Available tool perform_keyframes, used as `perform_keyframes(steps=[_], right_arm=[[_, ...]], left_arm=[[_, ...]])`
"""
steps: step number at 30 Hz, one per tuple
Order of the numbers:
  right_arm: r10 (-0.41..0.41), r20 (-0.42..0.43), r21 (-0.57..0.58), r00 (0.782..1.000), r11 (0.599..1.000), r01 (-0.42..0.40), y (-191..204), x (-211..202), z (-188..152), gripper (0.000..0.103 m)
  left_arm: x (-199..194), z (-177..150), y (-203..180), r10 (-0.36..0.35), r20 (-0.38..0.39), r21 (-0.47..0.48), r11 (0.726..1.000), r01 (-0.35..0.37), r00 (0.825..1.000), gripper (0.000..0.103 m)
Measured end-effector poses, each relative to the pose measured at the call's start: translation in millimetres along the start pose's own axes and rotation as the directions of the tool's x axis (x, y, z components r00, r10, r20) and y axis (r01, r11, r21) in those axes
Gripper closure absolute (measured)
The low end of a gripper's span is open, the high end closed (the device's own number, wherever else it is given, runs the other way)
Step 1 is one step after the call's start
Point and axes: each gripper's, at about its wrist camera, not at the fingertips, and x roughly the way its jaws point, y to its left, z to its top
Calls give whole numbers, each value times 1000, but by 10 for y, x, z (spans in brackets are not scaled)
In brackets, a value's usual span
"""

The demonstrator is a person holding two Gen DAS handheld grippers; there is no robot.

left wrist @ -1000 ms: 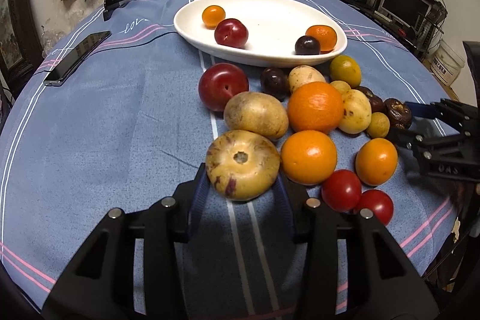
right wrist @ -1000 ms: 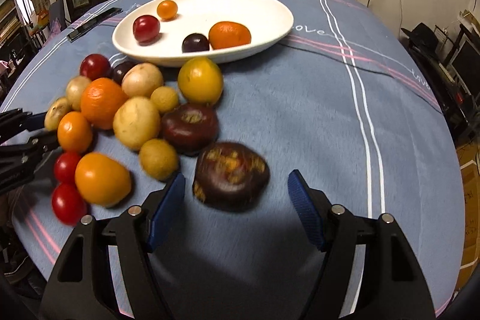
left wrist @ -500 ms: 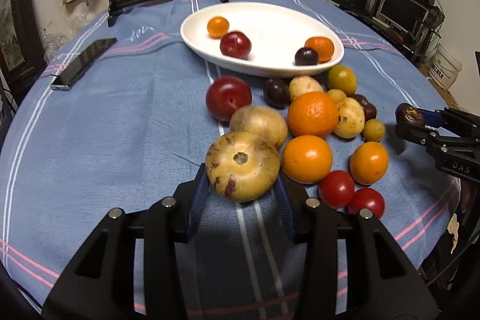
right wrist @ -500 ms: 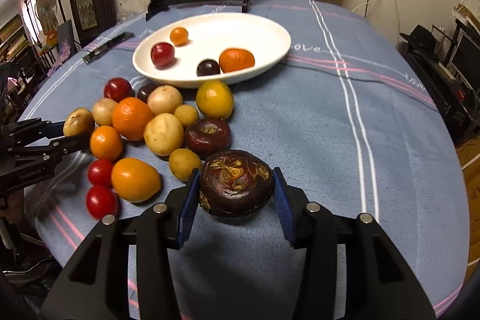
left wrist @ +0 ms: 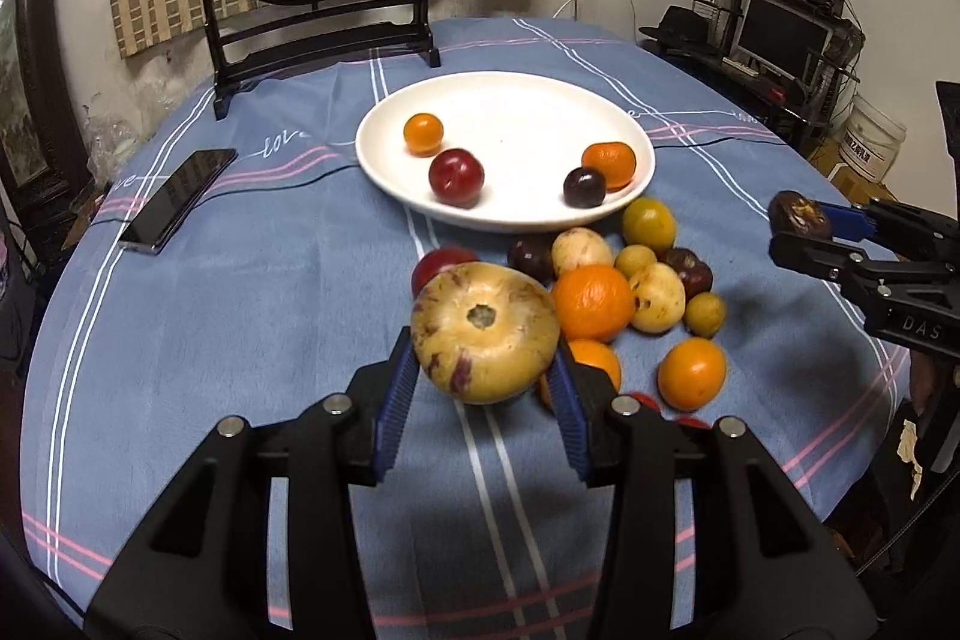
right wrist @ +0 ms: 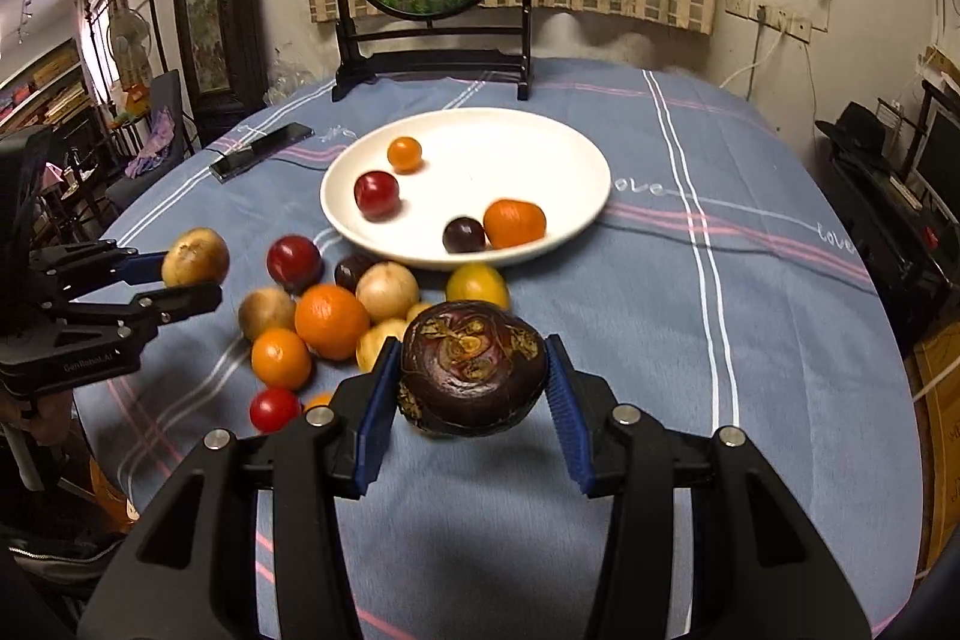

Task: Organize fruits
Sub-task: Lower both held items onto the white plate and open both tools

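Both grippers now off table, each carrying fruit.

Left gripper [left wrist: 485, 388]: fingers clamped on pale yellow purple-streaked fruit [left wrist: 485, 331], now raised at frame centre, above loose pile [left wrist: 618, 292].

Right gripper [right wrist: 471, 394]: fingers, open a second ago, now closed on dark purple fruit [right wrist: 473, 367], lifted at lower centre.

White plate [left wrist: 600, 112], upper centre, holds four fruits. Judgement: both picks done; carry to plate next.

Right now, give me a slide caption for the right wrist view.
Right gripper fingers clamp a dark purple fruit above the blue tablecloth, white plate beyond.
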Motion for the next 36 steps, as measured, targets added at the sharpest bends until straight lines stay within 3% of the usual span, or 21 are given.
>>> perform_keyframes(steps=[11,21,24,28,30,33,36], right_arm=[[33,-6,-29,999,999,-33,53,440,510,55],[48,-58,73,997,996,-44,-103,1107,885,55],[44,-61,113,997,993,-37,-192,1231,901,49],[97,-52,159,994,983,-88,-323,1246,836,43],[92,-57,180,994,980,-80,-370,1245,823,42],[90,-34,194,995,978,-81,-403,1187,819,34],[76,-14,207,997,976,-71,-443,1135,807,34]], left_arm=[[392,550,4,-11,8,-11,1000,11,1000,60],[1003,973,-16,-2,-31,-20,1000,2,1000,59],[1153,1055,40,20,-45,-36,999,-22,999,58],[1191,1076,96,8,-13,-56,998,-9,1000,52],[1189,1070,110,19,1,-57,998,-18,1000,44],[1160,1043,112,13,15,-55,998,-12,1000,43],[1118,1010,135,34,32,-56,998,-32,999,41]])
